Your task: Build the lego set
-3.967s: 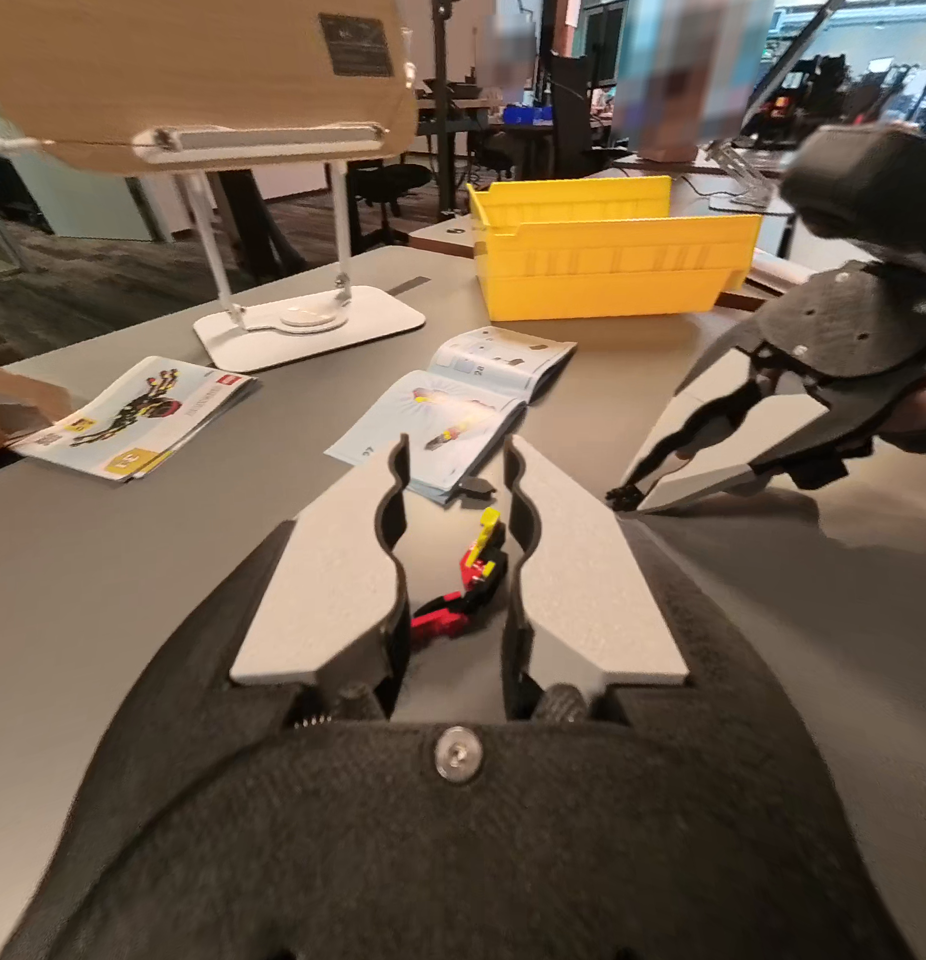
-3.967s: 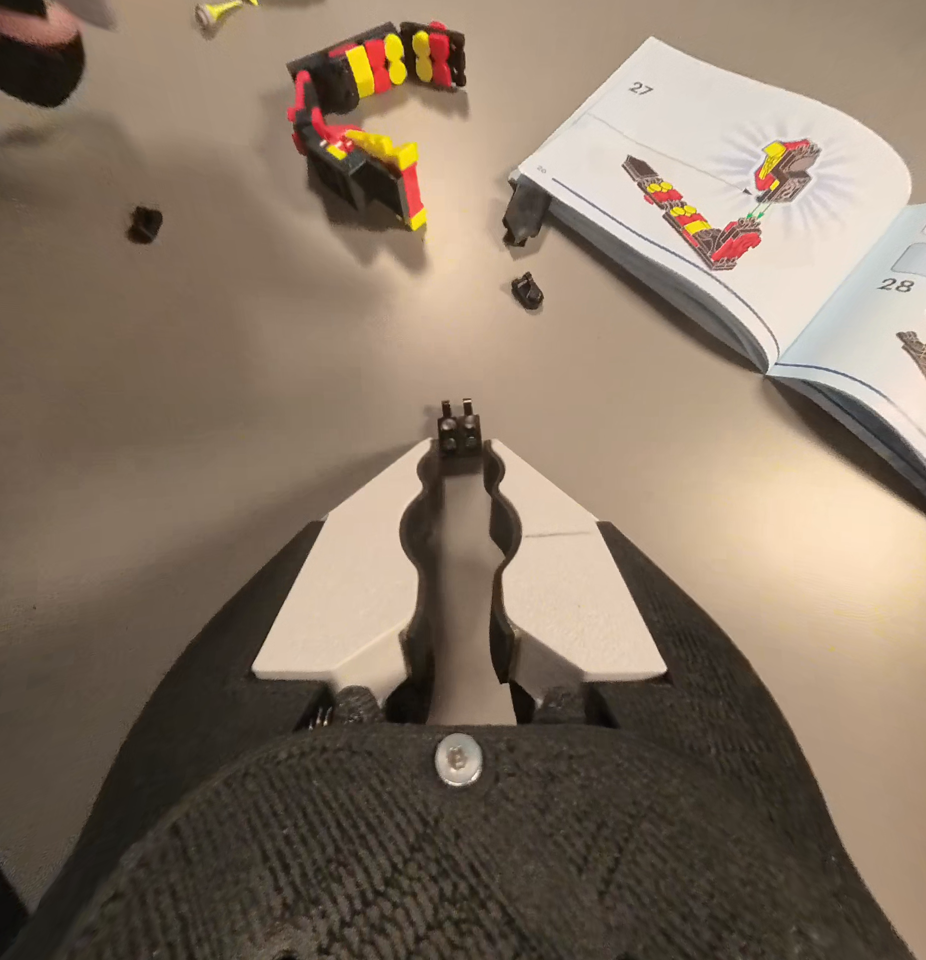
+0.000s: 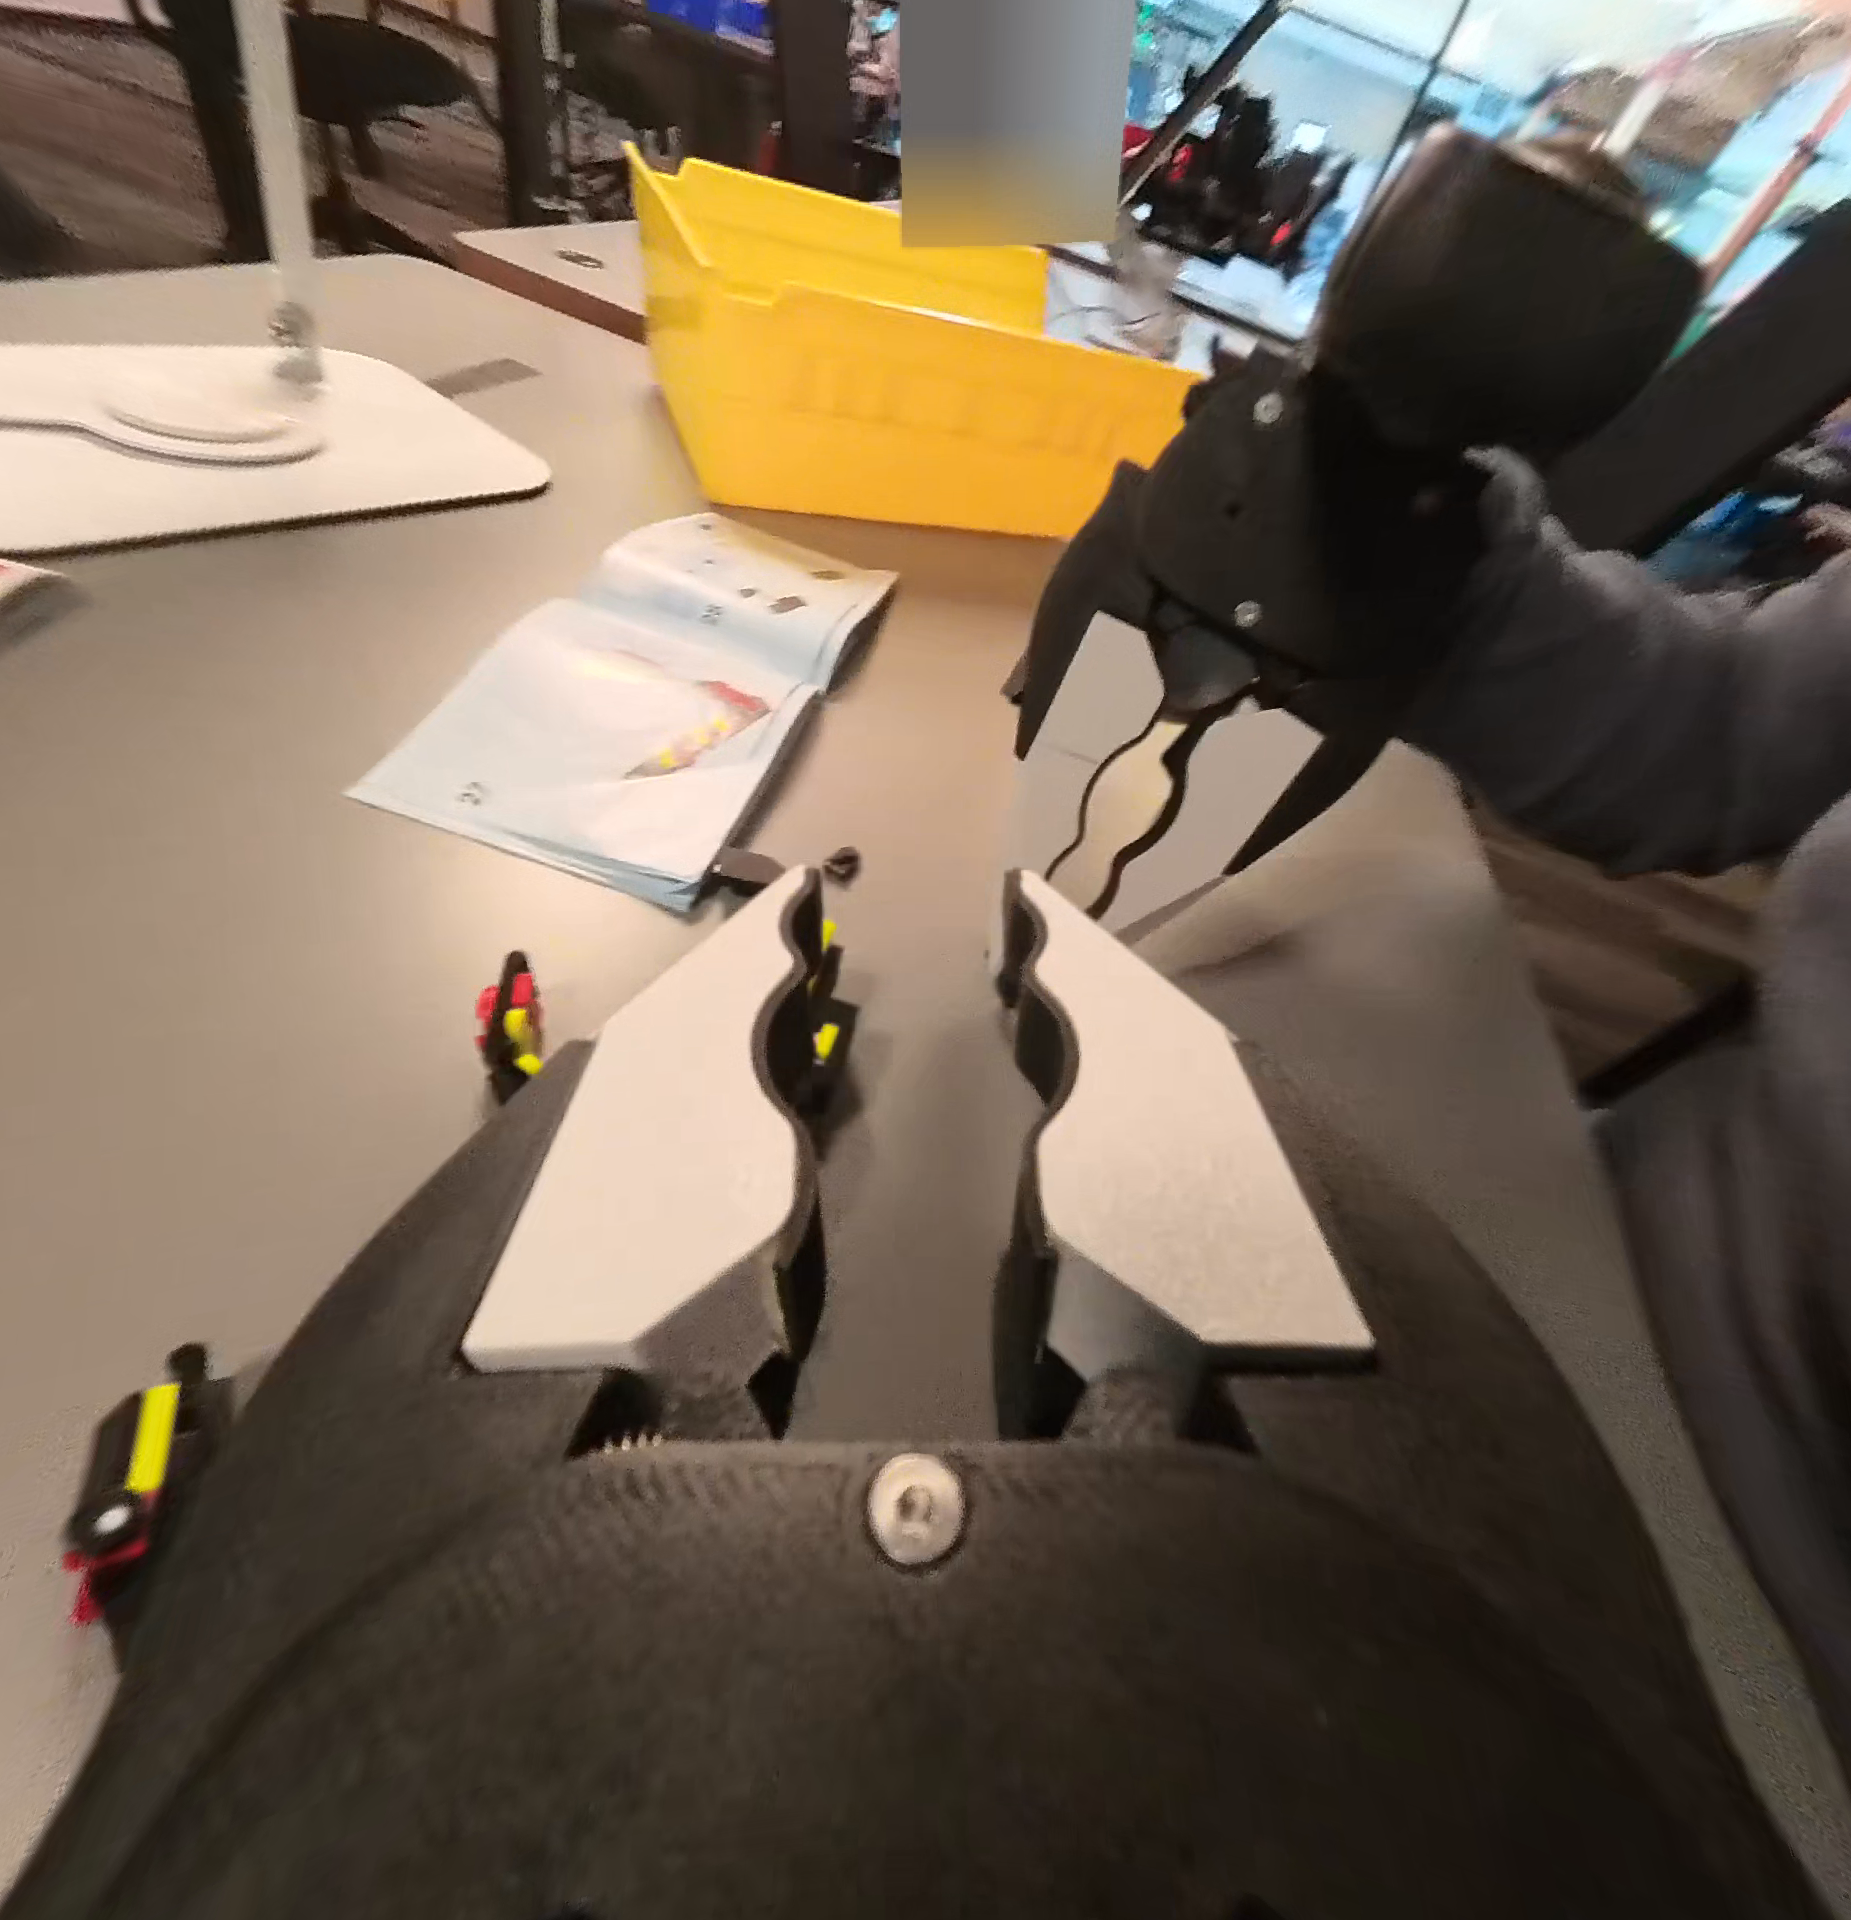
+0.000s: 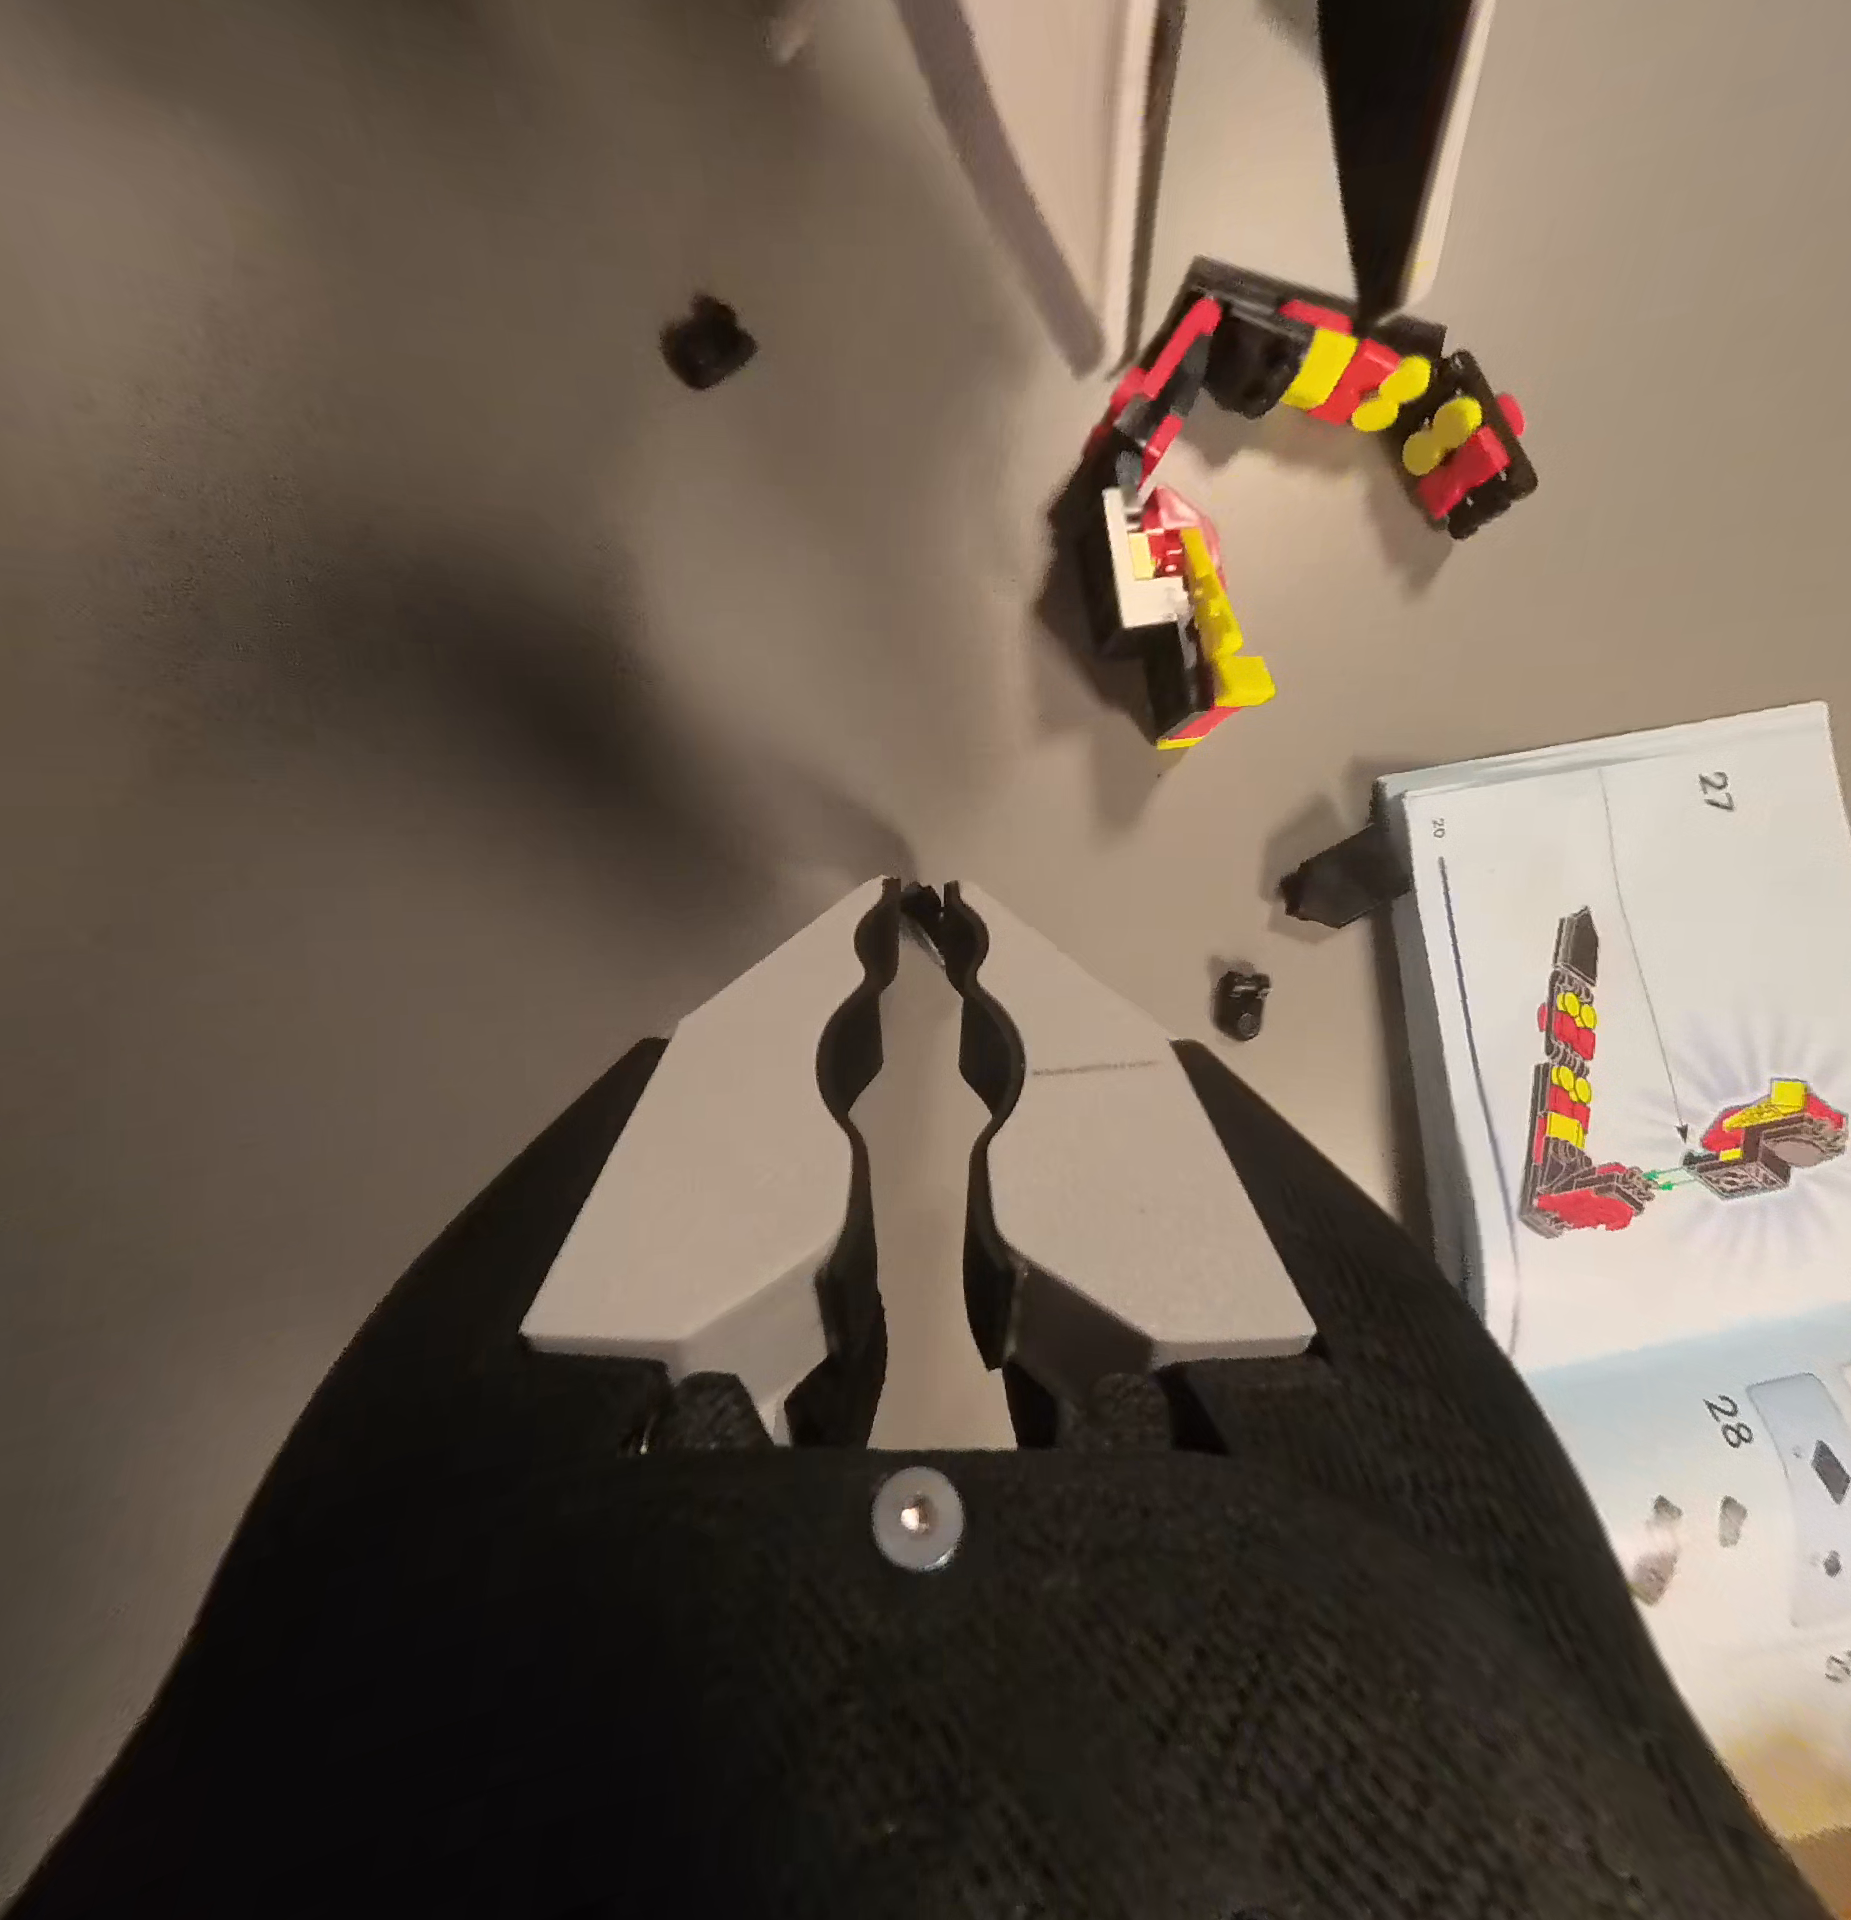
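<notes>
On a grey table [image 4: 277, 520], seen from the right wrist camera, a small black piece [image 4: 706, 341] lies at the far left. Near the centre, the right gripper [image 4: 919, 891] points down with its fingers narrowed onto a tiny black brick [image 4: 921, 906] pinched at the tips. To the right lies the model [image 4: 1305, 457], a curved chain of black, red and yellow bricks. The left gripper [image 3: 913, 902] stands over it with fingers wide apart, holding nothing, one tip touching the chain's top. Below the model, two more black pieces [image 4: 1245, 1000] lie beside the booklet [image 4: 1648, 1039], open at printed building steps and page numbers. In the left wrist view, a yellow bin [image 3: 900, 416] stands behind the booklet.
</notes>
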A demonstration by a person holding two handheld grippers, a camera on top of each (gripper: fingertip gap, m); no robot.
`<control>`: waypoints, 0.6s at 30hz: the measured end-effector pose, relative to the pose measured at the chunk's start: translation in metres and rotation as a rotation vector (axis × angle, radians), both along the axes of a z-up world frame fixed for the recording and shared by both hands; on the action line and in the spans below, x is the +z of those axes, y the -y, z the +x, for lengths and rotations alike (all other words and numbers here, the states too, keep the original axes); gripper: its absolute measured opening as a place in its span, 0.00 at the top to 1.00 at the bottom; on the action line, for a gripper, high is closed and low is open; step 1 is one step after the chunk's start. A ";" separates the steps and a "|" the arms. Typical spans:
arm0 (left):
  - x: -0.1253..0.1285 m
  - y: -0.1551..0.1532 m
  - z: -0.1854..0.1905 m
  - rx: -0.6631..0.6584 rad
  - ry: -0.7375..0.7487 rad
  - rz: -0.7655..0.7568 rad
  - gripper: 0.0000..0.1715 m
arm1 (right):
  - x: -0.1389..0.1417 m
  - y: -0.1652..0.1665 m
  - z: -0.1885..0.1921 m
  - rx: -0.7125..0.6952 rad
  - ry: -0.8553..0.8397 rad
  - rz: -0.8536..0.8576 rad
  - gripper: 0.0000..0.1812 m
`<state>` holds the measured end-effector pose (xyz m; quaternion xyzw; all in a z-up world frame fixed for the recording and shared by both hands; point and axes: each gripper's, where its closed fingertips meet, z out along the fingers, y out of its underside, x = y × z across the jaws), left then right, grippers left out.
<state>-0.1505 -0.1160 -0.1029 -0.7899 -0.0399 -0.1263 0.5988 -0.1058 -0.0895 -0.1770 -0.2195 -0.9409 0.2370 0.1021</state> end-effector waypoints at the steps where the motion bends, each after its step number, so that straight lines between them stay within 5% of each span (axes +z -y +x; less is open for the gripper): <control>1: -0.002 -0.001 -0.002 0.018 -0.028 -0.011 0.81 | -0.001 -0.001 -0.002 -0.008 0.007 0.013 0.97; 8: -0.028 -0.005 -0.007 0.058 -0.147 -0.144 0.74 | -0.001 0.002 -0.006 -0.015 0.067 0.026 0.97; 18: -0.055 -0.008 -0.008 -0.002 -0.262 -0.292 0.70 | 0.010 -0.005 -0.001 0.100 -0.078 -0.113 0.84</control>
